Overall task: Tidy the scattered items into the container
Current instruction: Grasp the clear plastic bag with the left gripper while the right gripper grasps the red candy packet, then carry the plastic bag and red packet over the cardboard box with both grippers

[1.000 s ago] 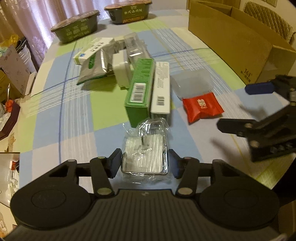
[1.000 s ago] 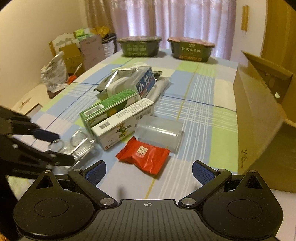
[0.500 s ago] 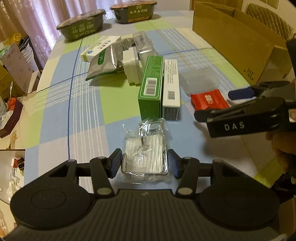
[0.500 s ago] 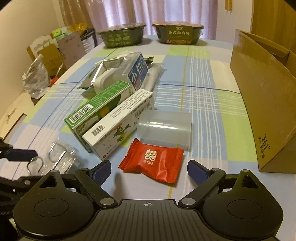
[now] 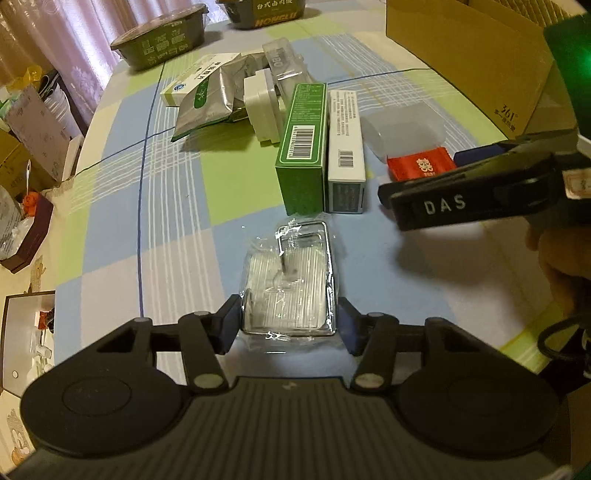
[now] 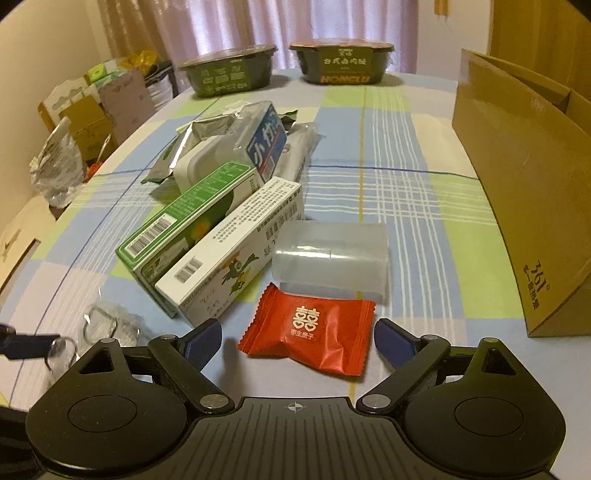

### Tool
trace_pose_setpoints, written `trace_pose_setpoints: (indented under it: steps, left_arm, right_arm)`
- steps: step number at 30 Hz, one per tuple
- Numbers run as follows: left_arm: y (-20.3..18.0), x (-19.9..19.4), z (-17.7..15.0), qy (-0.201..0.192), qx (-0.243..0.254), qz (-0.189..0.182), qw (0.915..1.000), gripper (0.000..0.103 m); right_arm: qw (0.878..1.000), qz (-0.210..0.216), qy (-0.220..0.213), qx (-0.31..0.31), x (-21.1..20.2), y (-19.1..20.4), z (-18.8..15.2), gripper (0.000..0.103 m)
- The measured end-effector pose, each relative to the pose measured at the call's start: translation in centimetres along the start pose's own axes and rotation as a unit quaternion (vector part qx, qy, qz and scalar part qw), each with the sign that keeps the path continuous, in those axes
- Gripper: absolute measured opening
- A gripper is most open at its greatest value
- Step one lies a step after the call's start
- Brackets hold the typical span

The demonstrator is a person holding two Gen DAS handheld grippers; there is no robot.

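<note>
Two noodle bowls [image 6: 288,66] before pink curtains [image 6: 258,26].

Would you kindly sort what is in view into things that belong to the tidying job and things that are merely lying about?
Job:
cardboard box
red sachet
clear packet
green carton
white carton
frosted case

Lying about:
two sealed bowls
paper bags

A table [image 6: 406,192] under a checked cloth of blue, green and white filled the foreground. Pale pink curtains [image 6: 229,26] hung behind its far edge. A cream wall [image 6: 40,55] stood at the left, with stacked cardboard boxes [image 6: 85,122] and a crumpled plastic bag [image 6: 59,166] beside the table. Lighting was warm and dim.
</note>
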State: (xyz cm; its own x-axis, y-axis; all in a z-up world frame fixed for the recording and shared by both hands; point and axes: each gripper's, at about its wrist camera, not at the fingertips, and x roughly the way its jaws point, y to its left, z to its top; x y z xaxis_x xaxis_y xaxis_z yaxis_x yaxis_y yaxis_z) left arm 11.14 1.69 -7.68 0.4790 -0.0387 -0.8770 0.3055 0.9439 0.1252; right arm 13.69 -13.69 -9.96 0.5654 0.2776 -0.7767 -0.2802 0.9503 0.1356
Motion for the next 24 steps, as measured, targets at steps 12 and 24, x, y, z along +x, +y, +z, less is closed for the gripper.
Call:
trace_pose_setpoints:
  steps: [12, 24]
  left_arm:
    - [-0.2, -0.4, -0.1, -0.001, -0.002, -0.013, 0.9999, 0.049]
    - [-0.5, -1.7, -0.1, -0.009, -0.012, -0.021, 0.9997, 0.049]
  right_arm:
    - [1.000, -0.021, 0.007, -0.019, -0.4, -0.4, 0.3, 0.020]
    - [1.000, -0.007, -0.007, -0.019, -2.3, -1.4, -0.6, 0.020]
